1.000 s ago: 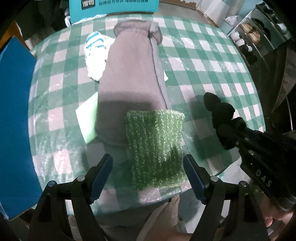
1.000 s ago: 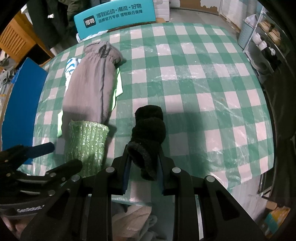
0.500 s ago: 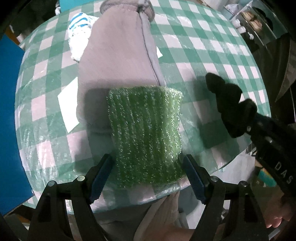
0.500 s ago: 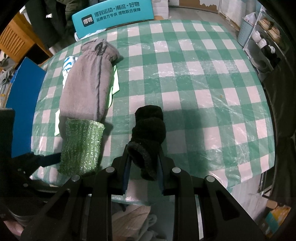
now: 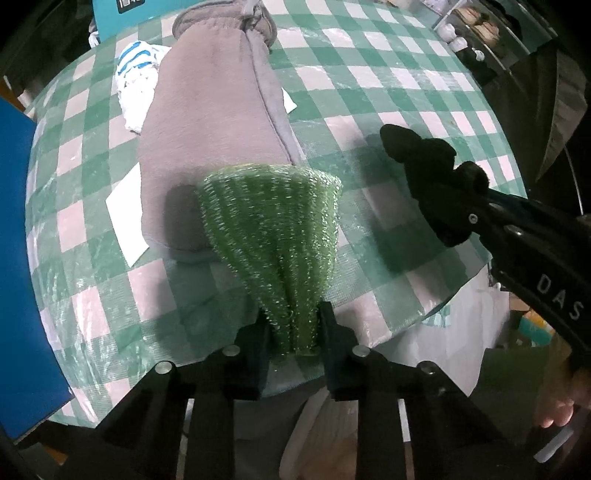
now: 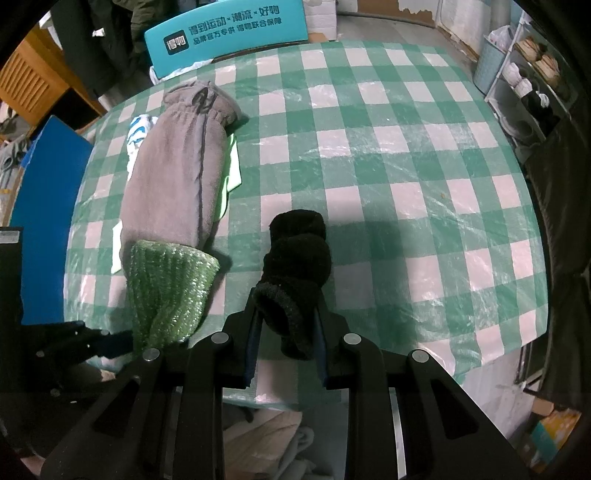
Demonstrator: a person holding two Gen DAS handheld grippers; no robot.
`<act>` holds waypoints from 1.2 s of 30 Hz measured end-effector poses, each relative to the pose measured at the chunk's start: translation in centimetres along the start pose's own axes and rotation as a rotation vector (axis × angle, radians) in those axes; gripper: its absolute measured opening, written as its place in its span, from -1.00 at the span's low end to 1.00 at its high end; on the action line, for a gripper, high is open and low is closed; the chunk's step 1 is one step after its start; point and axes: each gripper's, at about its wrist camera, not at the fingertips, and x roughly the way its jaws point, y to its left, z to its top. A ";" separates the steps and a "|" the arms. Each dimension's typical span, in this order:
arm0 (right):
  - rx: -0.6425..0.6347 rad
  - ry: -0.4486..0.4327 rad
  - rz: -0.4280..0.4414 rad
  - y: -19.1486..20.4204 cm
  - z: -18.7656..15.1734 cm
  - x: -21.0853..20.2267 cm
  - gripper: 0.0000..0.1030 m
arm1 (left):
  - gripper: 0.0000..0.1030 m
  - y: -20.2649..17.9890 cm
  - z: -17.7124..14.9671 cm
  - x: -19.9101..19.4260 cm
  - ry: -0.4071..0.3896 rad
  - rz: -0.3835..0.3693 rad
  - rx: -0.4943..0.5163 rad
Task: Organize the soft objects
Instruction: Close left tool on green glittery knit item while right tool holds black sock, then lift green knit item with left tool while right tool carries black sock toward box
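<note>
My left gripper [image 5: 291,328] is shut on the near end of a sparkly green knitted cloth [image 5: 273,221], which fans out over the near end of a folded grey garment [image 5: 210,110]. The cloth also shows in the right wrist view [image 6: 166,284]. My right gripper [image 6: 286,332] is shut on a rolled black sock [image 6: 295,266] and holds it above the green-checked table [image 6: 406,147]. The sock also shows in the left wrist view [image 5: 436,177], to the right of the green cloth.
A white cloth with blue stripes [image 5: 136,74] lies left of the grey garment. A pale green sheet [image 6: 231,173] pokes out under the garment. A blue board [image 5: 18,258] stands at the table's left. A teal sign [image 6: 229,33] stands behind the table. Shelves [image 6: 528,74] are at right.
My left gripper closed from wide open onto the near end of the green cloth, bunching it. My right gripper kept hold of the black sock, hardly moving.
</note>
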 end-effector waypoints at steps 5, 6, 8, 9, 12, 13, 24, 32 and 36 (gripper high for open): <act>-0.004 -0.003 -0.003 0.3 0.1 -0.1 -0.55 | -0.63 0.0 -0.5 -1.3 -0.034 -0.034 0.001; -0.004 -0.005 -0.001 0.3 0.2 -0.2 -0.55 | -0.63 0.0 -0.5 -1.7 -0.046 -0.033 0.000; -0.008 -0.009 -0.001 0.5 0.3 -0.3 -0.55 | -0.63 0.3 -0.5 -2.2 -0.062 -0.030 0.003; -0.011 -0.013 0.001 0.6 0.3 -0.4 -0.55 | -0.63 0.3 -0.5 -2.5 -0.072 -0.030 0.005; -0.019 -0.023 0.004 0.9 0.4 -0.8 -0.55 | -0.63 0.5 -0.7 -3.7 -0.101 -0.026 0.010; -0.021 -0.026 0.006 1.0 0.5 -1.0 -0.55 | -0.63 0.8 -0.7 -4.1 -0.111 -0.020 0.011; -0.059 -0.081 0.018 2.8 1.1 -3.5 -0.55 | -0.64 3.8 -0.3 -7.5 -0.217 0.060 0.008; -0.093 -0.118 0.034 4.8 1.7 -5.2 -0.55 | -0.64 5.2 -0.5 -9.7 -0.270 0.096 -0.004; -0.112 -0.132 0.041 5.7 1.7 -5.9 -0.55 | -0.64 6.1 -0.9 -10.8 -0.294 0.113 -0.006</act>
